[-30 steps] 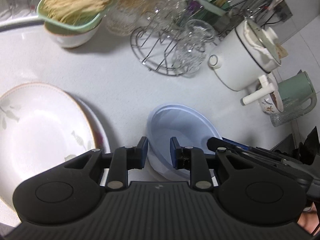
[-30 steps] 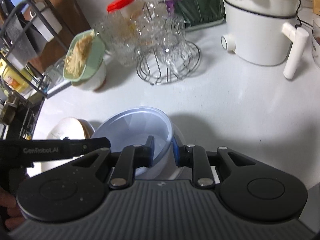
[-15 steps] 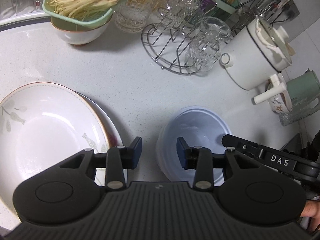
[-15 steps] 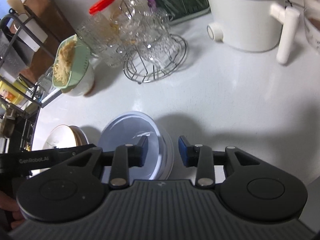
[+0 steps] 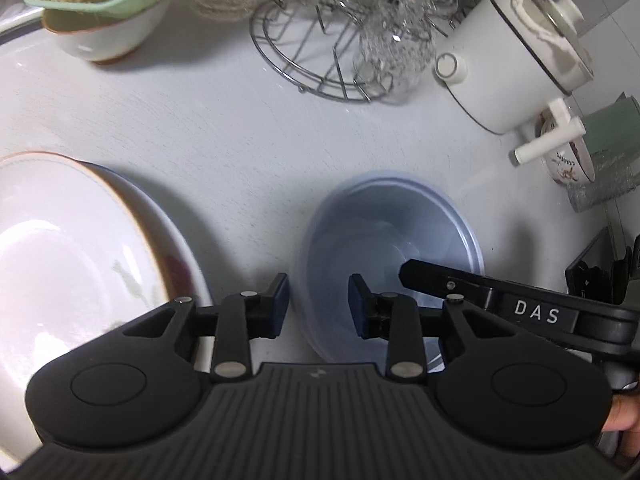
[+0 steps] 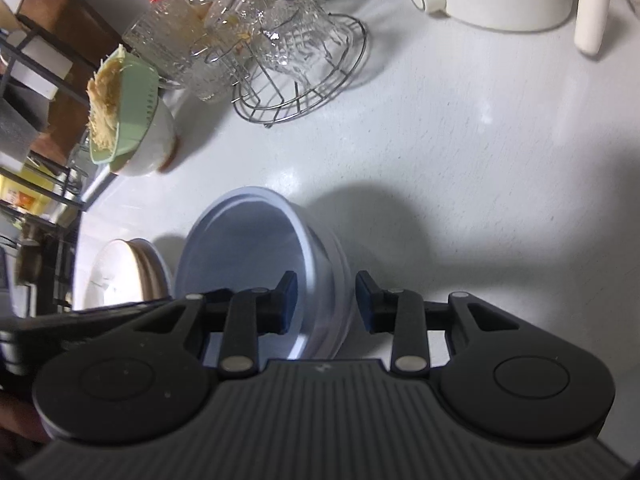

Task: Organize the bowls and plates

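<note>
Blue bowl (image 5: 384, 232) sits on the bench (image 5: 240, 132), straddled by both claws. It looks like thin, light, smooth plastic, likely slippery; the rim is the best hold. Left claw (image 5: 318, 305) spans the near-left rim, right claw (image 6: 326, 302) the right wall. Both point steeply down, jaws apart and closing, pads not touching. Plates (image 5: 60, 248) lie left of the left claw.

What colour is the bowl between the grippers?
Pale blue bowl, clearest in the left wrist view.

Two stacked plates (image 5: 60, 264), two nested blue bowls (image 6: 256, 248), one white pot (image 5: 516, 60), one wire rack (image 5: 320, 60).
</note>
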The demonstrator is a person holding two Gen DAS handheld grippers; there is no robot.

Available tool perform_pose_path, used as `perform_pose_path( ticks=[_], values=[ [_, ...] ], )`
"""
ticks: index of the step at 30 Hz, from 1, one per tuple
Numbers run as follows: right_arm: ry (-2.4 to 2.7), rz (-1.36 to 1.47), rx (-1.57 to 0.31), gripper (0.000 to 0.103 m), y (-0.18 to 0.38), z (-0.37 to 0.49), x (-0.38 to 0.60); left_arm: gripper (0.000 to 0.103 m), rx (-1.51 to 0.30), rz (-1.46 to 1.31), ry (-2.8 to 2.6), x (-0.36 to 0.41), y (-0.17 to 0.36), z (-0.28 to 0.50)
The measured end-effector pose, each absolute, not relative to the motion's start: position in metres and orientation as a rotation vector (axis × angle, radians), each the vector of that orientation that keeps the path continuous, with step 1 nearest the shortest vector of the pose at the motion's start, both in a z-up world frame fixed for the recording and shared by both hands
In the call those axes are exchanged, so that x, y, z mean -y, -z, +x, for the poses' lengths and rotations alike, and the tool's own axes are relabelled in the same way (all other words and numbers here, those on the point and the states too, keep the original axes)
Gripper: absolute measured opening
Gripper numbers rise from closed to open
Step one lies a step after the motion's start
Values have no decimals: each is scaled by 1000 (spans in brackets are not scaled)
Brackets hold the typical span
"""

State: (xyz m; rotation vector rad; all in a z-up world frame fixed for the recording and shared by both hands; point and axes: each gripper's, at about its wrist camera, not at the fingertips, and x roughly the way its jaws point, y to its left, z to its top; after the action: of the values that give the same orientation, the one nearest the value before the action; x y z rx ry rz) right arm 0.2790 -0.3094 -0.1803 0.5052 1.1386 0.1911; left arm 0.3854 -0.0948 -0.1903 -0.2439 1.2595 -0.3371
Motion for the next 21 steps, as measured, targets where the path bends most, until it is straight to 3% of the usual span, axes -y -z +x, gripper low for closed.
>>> perform_pose_path(
  ticks=[8, 21],
  values=[
    [-191, 488, -1141, 33, 182, 276, 311, 36, -1271, -255, 324, 99, 189, 384],
    [-204, 513, -1130, 33, 145, 248, 320, 36, -1215, -297, 327, 96, 143, 355]
  ],
)
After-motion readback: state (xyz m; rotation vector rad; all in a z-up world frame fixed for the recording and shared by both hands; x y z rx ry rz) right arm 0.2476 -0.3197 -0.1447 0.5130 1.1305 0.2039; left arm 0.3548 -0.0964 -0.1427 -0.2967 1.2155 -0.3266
